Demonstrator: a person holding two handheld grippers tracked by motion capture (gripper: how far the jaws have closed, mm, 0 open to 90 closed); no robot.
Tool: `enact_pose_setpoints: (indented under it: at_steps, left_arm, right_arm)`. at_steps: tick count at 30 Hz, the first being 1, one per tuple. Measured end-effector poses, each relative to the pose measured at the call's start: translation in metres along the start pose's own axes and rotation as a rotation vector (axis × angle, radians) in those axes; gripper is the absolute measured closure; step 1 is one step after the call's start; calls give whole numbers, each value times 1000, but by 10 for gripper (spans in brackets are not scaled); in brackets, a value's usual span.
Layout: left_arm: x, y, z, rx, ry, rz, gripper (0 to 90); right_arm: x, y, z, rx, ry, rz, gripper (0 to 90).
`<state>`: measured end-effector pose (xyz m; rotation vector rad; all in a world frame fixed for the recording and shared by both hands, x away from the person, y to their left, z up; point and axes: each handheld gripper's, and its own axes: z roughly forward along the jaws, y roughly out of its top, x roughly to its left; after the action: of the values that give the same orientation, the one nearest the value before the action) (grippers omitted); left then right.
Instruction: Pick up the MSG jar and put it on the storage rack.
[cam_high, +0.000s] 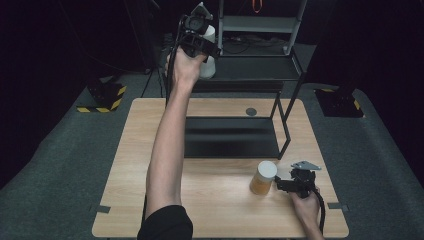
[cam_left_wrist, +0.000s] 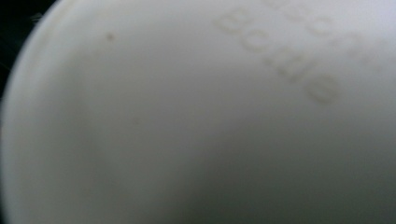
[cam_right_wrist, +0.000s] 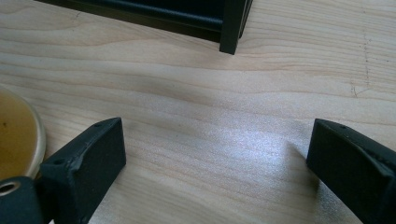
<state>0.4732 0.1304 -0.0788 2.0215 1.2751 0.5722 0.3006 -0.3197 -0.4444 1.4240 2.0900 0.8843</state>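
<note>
My left gripper (cam_high: 201, 36) is raised far out over the back of the table, at the top level of a black rack (cam_high: 260, 70). It is closed around a white bottle (cam_high: 209, 64), whose pale side with faint raised lettering (cam_left_wrist: 280, 60) sits right against the left gripper view. My right gripper (cam_high: 284, 183) rests low at the front right of the wooden table (cam_high: 210, 200). It stands open (cam_right_wrist: 215, 140) with bare wood between its fingers. An amber jar with a white lid (cam_high: 263, 177) stands just left of it, and its rim (cam_right_wrist: 18, 135) lies beside the left finger.
The rack's black lower shelf (cam_high: 230, 137) covers the table's middle, and one rack leg (cam_right_wrist: 232, 28) stands ahead of the right gripper. A grey metal shelf unit (cam_high: 260, 25) stands behind the table. Yellow-black striped bases (cam_high: 102, 97) sit on the floor.
</note>
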Motion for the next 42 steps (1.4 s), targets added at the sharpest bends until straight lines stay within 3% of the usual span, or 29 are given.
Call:
enact_pose_setpoints:
  at_steps: [1,5,11,18,21,42]
  left_arm:
    - [-2,-2,0,-7,17,1,235]
    - [0,-6,0,-10,22,-8,113]
    - [8,-28,-8,-81,18,-38,15]
    - [16,-48,-19,-131,-27,-25,4]
    - [16,-55,-23,-135,-36,-7,5]
    - [10,-101,-27,-148,-82,11,16]
  right_arm:
    - [0,0,0,0,0,0,39]
    - [0,0,0,0,0,0,39]
    - [0,0,0,-1,0,2,39]
    - [0,0,0,1,0,0,39]
    - [0,0,0,1,0,0,39]
    - [0,0,0,0,0,1,39]
